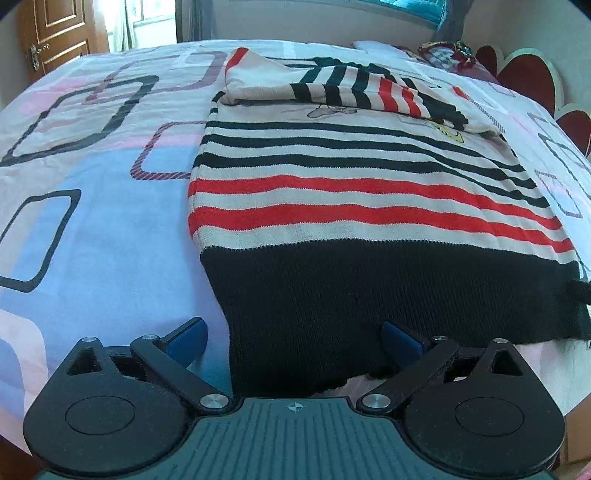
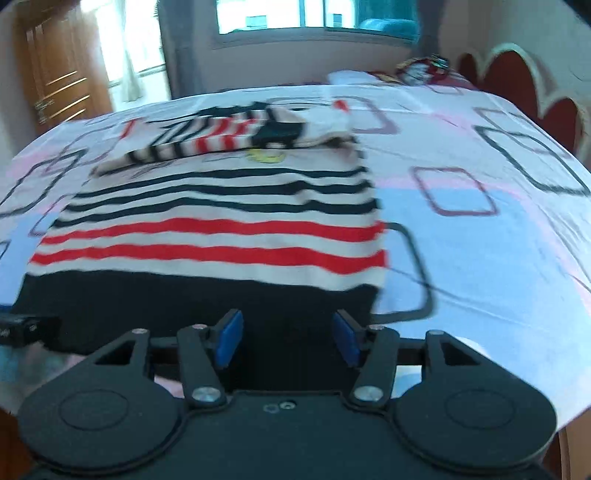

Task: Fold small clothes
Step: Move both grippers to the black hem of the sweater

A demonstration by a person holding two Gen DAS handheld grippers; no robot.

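Garment: a striped knit sweater (image 1: 369, 206) lay flat on the bed, hem toward the cameras; cream ground with thin black stripes above, two red stripes below them, and a broad black hem band (image 1: 388, 291).
Sleeves: both striped sleeves (image 1: 354, 88) were folded across the chest at the far end, partly covering a printed motif; the motif was too small to identify.
Support: a bedsheet (image 1: 92, 177) in pale pink, blue and white, printed with rounded rectangle outlines, lay under the sweater.
Left gripper (image 1: 293, 343): jaws spread wide, blue pads (image 1: 188, 339) apart; the near left corner of the black hem lay between them, and neither pad pressed on the knit. Nothing was grasped.
Right gripper (image 2: 288, 343): jaws parted about halfway, blue pads (image 2: 229, 339) facing each other above the near right part of the black hem; no cloth was pinched. The view was motion-blurred.
Hem edge: in the left wrist view the black band ended just ahead of the gripper body, with pink sheet showing beneath it.
Background: a wooden door (image 1: 55, 33) stood at far left, a window (image 2: 288, 14) behind the bed, and a red scalloped headboard (image 2: 517, 85) at right, with a patterned bundle (image 2: 424, 66) near it.
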